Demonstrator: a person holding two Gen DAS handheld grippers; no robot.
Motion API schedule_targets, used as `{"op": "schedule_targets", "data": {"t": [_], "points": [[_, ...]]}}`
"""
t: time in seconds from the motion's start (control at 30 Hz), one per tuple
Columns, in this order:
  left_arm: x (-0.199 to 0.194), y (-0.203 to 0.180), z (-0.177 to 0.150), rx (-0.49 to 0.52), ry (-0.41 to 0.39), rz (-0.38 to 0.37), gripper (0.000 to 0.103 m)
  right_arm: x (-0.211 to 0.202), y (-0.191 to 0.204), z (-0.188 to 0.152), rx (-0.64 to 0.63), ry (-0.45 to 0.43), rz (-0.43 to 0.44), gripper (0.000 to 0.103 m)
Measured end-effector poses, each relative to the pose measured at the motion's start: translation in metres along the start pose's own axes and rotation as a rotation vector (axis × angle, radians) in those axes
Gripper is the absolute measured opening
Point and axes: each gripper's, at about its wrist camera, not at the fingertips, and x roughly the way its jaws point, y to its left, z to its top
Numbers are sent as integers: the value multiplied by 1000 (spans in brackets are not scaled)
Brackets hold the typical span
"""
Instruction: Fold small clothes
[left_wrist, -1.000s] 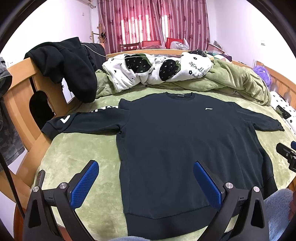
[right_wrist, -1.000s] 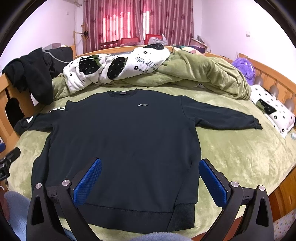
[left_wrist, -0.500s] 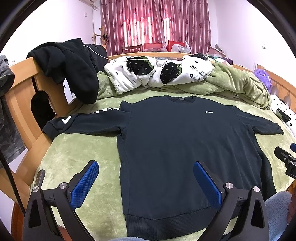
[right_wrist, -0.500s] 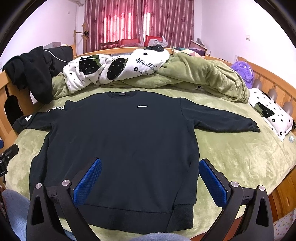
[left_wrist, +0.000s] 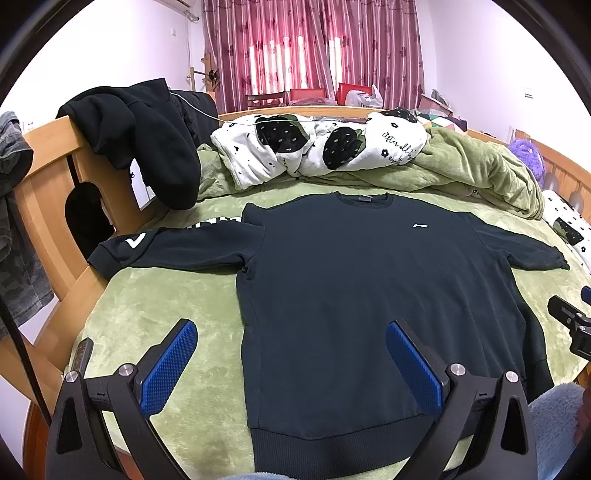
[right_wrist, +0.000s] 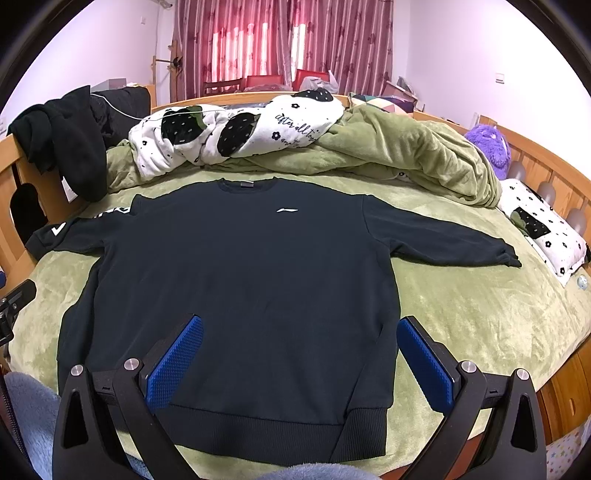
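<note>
L wrist: your left gripper (left_wrist: 291, 360) is spread wide, holding nothing, above the hem of the dark sweatshirt (left_wrist: 369, 288), which lies flat, sleeves out, on the green blanket (left_wrist: 166, 295).

R wrist: your right gripper (right_wrist: 299, 360) is also wide apart, empty, over the sweatshirt's hem.

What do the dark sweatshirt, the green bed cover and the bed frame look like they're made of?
Sweatshirt: matte knit, probably cotton jersey, with a ribbed hem. Green bed cover: plush fleece or velvety pile, judging by its soft sheen and brushed patches. Bed frame: light wood with a smooth, likely varnished finish.
</note>
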Motion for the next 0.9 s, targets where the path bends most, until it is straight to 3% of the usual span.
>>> {"op": "schedule_targets", "data": {"t": [0.9], "points": [[-1,1,1,-6,-1,4,103,2,-4,1,17,3,6,103]]}}
